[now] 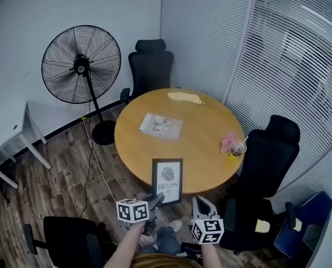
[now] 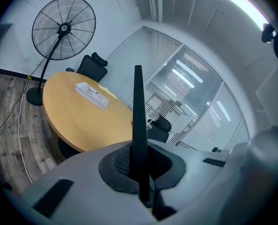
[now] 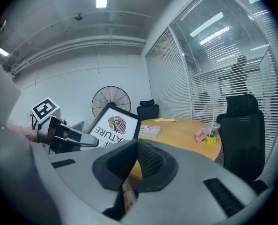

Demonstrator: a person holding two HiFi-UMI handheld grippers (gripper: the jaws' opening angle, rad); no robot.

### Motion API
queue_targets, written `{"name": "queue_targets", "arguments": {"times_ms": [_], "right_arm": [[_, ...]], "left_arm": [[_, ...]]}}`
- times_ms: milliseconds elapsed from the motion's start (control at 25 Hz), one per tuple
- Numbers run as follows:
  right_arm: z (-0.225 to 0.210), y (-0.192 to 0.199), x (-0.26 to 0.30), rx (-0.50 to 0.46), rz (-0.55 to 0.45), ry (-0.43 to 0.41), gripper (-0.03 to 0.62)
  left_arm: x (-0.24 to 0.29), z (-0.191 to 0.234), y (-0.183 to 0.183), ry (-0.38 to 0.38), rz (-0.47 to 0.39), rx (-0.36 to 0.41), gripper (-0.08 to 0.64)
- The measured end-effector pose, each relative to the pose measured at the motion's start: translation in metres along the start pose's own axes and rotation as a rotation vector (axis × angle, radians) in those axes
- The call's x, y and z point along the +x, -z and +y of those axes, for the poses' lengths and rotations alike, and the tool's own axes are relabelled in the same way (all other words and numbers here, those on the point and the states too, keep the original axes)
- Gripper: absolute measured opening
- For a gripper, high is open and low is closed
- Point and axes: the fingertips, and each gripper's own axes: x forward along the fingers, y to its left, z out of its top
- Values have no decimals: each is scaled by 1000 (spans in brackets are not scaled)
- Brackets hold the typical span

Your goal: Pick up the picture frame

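The picture frame [image 1: 167, 181] is black with a white print of a leaf and lettering. It stands upright over the near edge of the round wooden table [image 1: 205, 144]. My left gripper [image 1: 155, 201] is shut on its lower left corner. In the left gripper view the frame's thin black edge [image 2: 138, 125] rises straight up out of the closed left gripper [image 2: 139, 159]. My right gripper [image 1: 201, 205] hangs just right of the frame, apart from it. Its jaws meet with nothing between them. The right gripper view [image 3: 135, 146] shows the tilted frame [image 3: 113, 125] and the left gripper [image 3: 59, 132] beside it.
On the table lie a booklet [image 1: 161, 126], a yellow cloth [image 1: 184, 97], a pink cloth [image 1: 229, 142] and a plastic cup [image 1: 238, 148]. Black office chairs [image 1: 151, 66] [image 1: 266, 149] ring the table. A standing fan [image 1: 81, 65] is at the left, with a cable across the floor.
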Motion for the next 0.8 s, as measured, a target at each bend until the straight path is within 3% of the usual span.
{"name": "queue_targets", "arguments": {"times_ms": [800], "right_arm": [[-6, 1, 0, -14, 11, 23, 12]], "left_arm": [[8, 5, -5, 22, -4, -41, 35]]}}
